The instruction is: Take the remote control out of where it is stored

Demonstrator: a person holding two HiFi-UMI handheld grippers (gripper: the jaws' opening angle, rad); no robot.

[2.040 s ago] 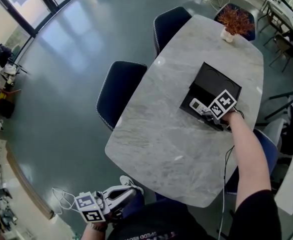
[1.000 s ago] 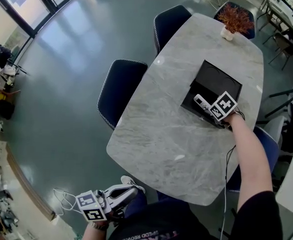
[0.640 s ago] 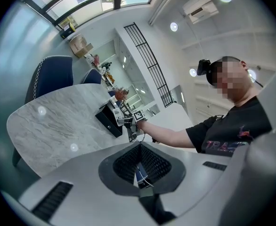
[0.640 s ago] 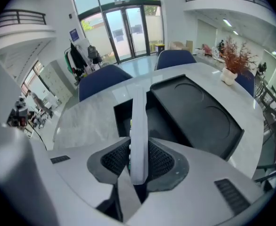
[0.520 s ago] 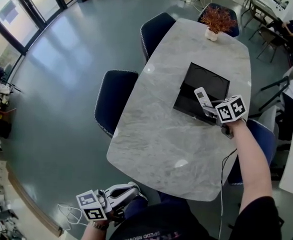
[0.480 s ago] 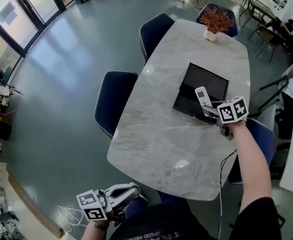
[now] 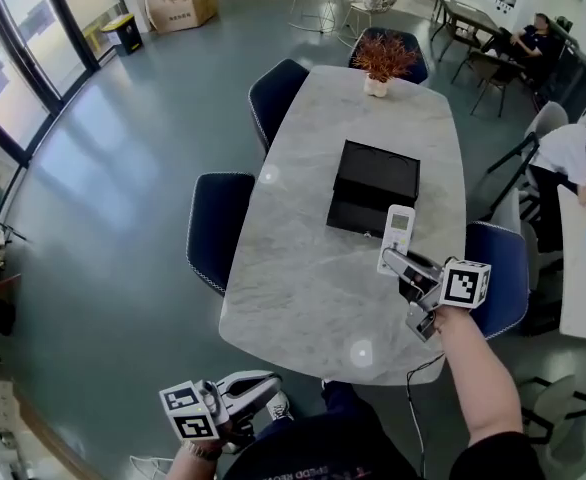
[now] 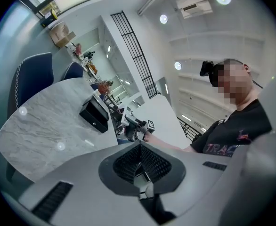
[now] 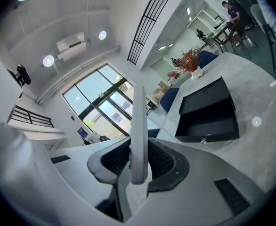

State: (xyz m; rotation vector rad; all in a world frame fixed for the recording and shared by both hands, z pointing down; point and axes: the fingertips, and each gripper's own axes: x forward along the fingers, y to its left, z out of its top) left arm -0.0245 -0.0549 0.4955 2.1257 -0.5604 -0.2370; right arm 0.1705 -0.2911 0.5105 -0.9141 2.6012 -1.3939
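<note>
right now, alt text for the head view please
The right gripper holds a white remote control above the marble table, out of the black box. The left gripper hangs shut, off the table's near edge.

open going over the near half of the marble table, bare from the near edge up to the black box. blocked mid-table by that box, drawer drawn out toward the near end. passable along the bare strips left and right of it. barred at the far end by a potted plant. hemmed on the left edge by a near blue chair and a far blue chair; on the right by a right-side chair, just beside the right gripper gripping the upright remote control.
</note>
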